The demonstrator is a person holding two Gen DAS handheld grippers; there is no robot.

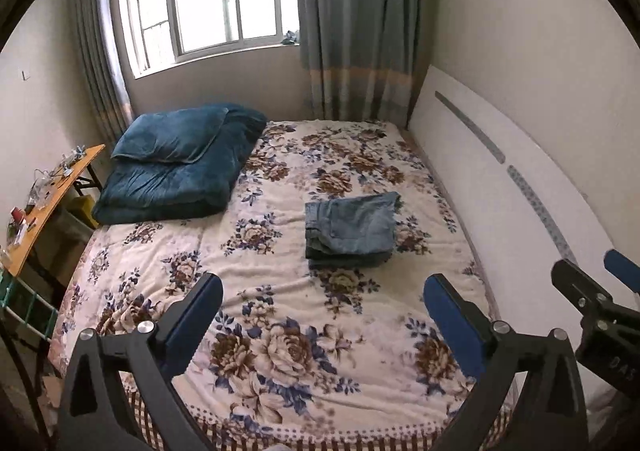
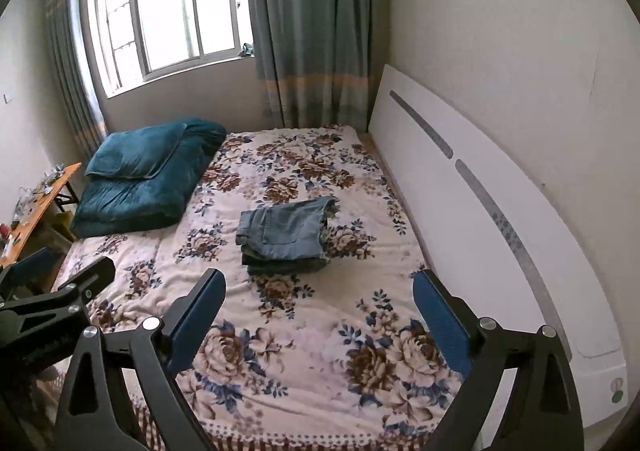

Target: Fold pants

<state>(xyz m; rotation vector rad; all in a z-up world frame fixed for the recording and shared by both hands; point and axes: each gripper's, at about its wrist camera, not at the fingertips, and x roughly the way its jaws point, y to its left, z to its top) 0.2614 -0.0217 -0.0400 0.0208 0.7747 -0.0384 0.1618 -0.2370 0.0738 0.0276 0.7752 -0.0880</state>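
Jeans (image 1: 350,225) | folded stack mid-bed (image 1: 280,331), ahead of both grippers | left gripper (image 1: 322,309), right gripper (image 2: 320,305): fingers wide, empty | fold looks complete

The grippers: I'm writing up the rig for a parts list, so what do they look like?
Both match: the left gripper and right gripper have black angular frames with triangular cut-outs, silver round bolt heads, and two flat fingers faced with blue pads. No cables or sleeves show.

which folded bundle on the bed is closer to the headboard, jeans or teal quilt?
The folded jeans, mid-bed beside the white headboard. The teal quilt lies at the opposite edge, near the wooden side table.
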